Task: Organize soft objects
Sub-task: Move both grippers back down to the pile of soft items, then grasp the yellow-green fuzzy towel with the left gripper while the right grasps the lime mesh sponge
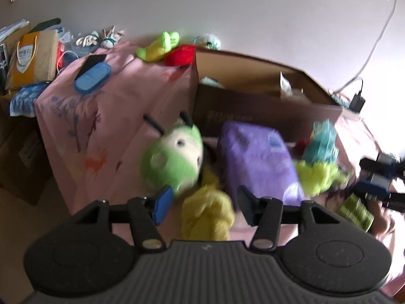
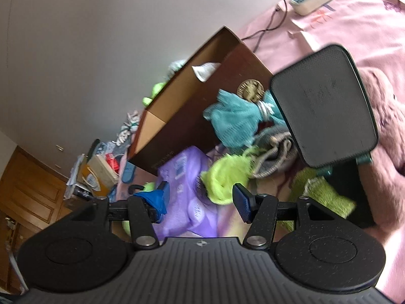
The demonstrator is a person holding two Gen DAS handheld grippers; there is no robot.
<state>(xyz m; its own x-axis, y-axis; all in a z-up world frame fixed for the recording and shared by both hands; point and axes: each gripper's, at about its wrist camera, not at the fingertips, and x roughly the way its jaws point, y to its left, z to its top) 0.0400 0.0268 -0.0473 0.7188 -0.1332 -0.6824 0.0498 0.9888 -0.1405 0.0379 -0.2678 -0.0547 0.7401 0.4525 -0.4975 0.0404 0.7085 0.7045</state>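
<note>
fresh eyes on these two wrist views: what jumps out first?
A round green plush bug with black antennae lies on the pink cloth, left of a purple soft pack. Behind both stands an open cardboard box. Both the left gripper and right gripper are open and empty.

Fuzzy green plush toy (image 1: 174,158) (matt) beside glossy purple plastic pack (image 1: 258,162).

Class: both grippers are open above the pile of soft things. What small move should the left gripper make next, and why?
Probably lower the left gripper onto the yellow cloth, then close. Its jaws stand open and empty, the cloth lies directly between them, and the cardboard box waits open behind.
</note>
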